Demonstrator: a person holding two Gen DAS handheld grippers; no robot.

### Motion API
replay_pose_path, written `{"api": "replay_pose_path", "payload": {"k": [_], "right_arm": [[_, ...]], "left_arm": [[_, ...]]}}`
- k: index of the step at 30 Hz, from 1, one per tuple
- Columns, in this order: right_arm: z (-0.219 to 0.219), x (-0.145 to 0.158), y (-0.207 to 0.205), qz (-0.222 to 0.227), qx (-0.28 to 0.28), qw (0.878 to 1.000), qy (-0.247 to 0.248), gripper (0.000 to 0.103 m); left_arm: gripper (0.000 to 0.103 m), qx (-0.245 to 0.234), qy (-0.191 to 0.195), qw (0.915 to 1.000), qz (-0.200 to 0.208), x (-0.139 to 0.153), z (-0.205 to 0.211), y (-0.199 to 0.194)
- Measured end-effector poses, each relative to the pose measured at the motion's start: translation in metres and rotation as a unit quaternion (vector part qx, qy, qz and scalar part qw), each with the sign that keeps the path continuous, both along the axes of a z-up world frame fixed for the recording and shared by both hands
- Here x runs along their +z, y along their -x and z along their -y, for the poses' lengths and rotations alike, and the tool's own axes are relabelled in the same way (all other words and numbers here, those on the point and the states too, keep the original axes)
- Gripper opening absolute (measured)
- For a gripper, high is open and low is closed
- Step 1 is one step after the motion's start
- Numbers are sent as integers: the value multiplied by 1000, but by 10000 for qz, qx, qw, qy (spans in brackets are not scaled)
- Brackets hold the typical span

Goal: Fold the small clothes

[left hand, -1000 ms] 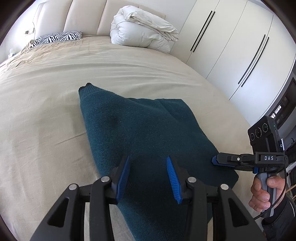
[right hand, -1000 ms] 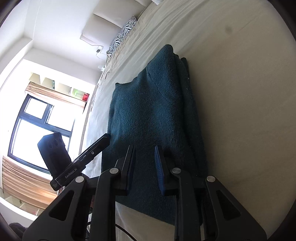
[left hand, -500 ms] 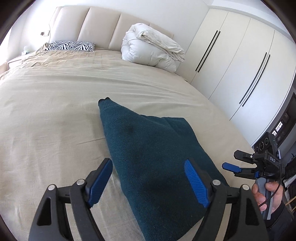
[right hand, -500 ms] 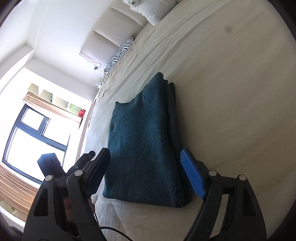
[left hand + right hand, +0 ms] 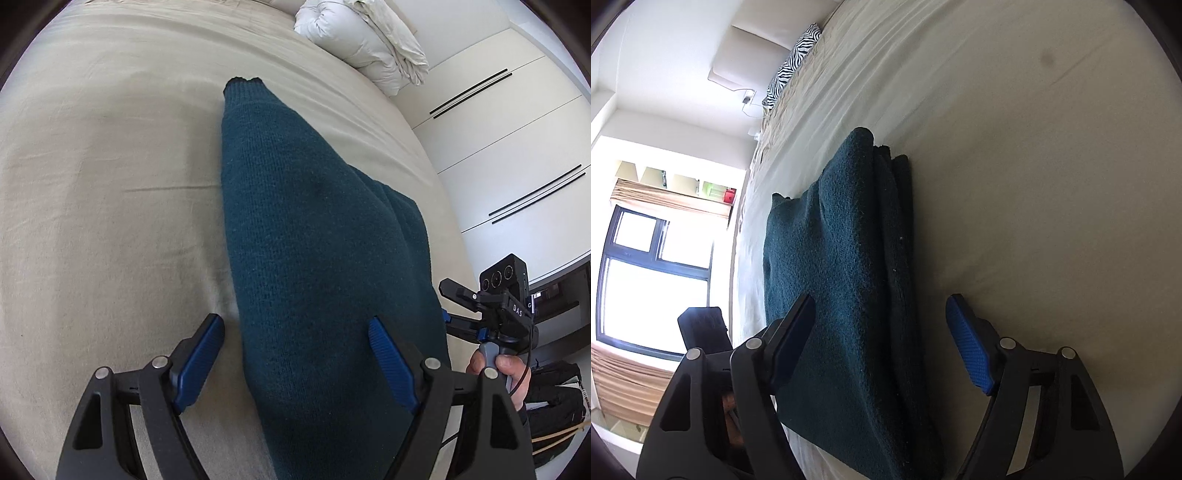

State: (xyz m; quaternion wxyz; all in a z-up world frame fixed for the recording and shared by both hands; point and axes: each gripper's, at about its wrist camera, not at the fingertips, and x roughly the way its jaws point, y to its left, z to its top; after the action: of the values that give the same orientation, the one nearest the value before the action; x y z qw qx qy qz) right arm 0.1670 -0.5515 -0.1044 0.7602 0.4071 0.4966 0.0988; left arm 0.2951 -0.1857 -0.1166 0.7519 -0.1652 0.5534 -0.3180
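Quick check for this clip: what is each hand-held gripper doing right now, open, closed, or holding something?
Left hand-held gripper: open, holding nothing, straddling the near end of the folded sweater.
Right hand-held gripper: open, holding nothing, over the sweater's stacked edge.

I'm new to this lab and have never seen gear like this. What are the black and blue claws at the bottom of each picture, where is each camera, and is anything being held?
No robot here: a person holds a hand-grip tool in each hand, each with two blue-padded jaws and a fisheye camera looking forward along them. One picture comes from the left gripper, the other from the right gripper. The left view also shows the right tool, gripped by the person's right hand. A dark teal knitted garment, already folded, lies on a bed with a beige sheet. Both jaws stand wide open on either side of the garment's near end, so nothing is held. A white duvet is bundled at the head of the bed.
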Motion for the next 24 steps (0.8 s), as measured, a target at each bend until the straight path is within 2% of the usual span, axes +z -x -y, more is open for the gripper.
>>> {"api": "replay_pose_path", "payload": {"k": [1,2,5,8,11,13,17,21,24], "right_arm": [[-5,-5,-6,-56,134,9999,-37,56],[-11,-9,-12,-151,269,9995,-4,45],[-24,-12,-24,-203,404,9986,286,43],[-29,-12,-28,-251,367,9979,467,33],[-43,-2,-30,-235,445,9938,991,27],[-57,11,-27,-230,511,9868,1519,25],[-89,41,-24,-100,649,9644,2563,21],[-124,74,-4,177,803,9460,3134,21],[-149,102,24,462,834,9393,3296,21]], "left_arm": [[80,24,-15,10000,-10,1,1,-1],[64,-26,18,10000,-74,0,5,-3],[59,-47,-122,9997,-184,-3,12,-8],[52,-41,-184,9996,-188,-2,14,-7],[46,-59,-304,9995,-81,3,16,-3],[43,-49,-370,9993,-3,9,16,-1],[40,-41,-548,9983,197,28,11,12],[39,-26,-703,9956,621,61,-9,38],[39,16,-697,9939,854,85,-33,60]]}}
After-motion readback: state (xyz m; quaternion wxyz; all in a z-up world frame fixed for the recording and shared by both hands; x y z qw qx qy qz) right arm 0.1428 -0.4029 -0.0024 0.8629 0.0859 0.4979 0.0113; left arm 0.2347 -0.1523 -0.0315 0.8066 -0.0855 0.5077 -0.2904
